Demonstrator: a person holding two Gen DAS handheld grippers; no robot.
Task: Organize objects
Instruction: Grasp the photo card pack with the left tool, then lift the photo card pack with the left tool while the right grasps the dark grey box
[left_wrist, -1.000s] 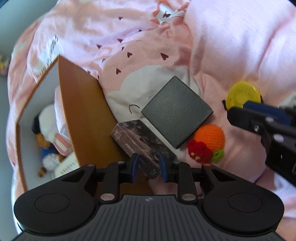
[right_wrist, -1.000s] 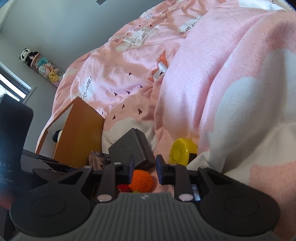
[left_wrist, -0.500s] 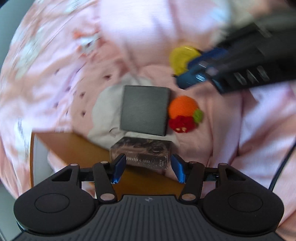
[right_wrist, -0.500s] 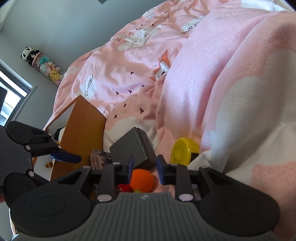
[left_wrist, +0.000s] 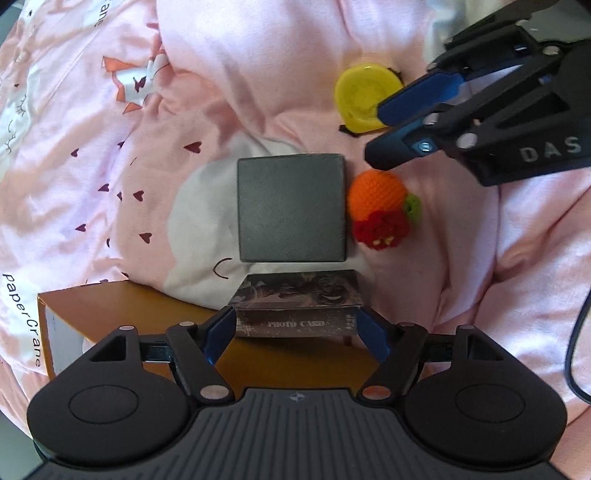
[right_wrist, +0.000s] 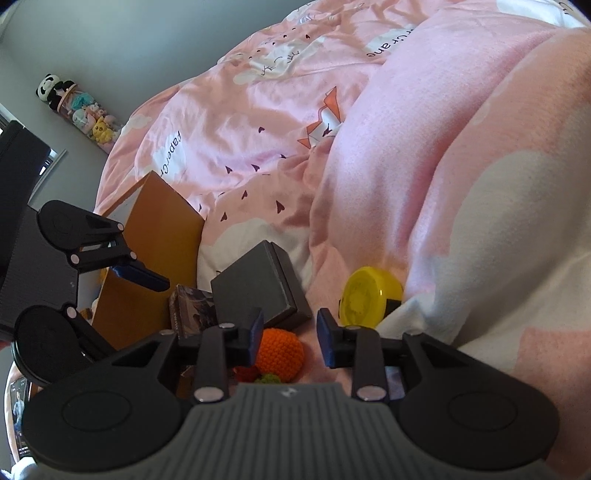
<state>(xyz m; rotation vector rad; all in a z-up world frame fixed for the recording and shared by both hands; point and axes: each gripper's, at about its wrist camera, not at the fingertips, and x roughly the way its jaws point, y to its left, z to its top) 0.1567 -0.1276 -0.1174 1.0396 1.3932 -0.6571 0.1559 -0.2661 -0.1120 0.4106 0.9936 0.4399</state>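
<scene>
So the left gripper (left_wrist: 295, 328) has swung round square to the photo card box (left_wrist: 297, 308) and spread its fingers wide; a second ago they were pinched narrow. The box now sits right between the tips on the bed, against the orange box (left_wrist: 122, 314). Looks ready to grab. Right gripper (right_wrist: 290, 341) hovers half-open over the crochet orange (right_wrist: 279, 352), holding nothing.

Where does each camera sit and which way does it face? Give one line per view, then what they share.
Left wrist: on the left gripper, looking down at the photo card box between its open fingers; the right gripper shows upper right.
Right wrist: on the right gripper, looking low across the bed over the crochet orange; the left gripper shows at left.
Shared: grey box, yellow disc, orange carton.
</scene>
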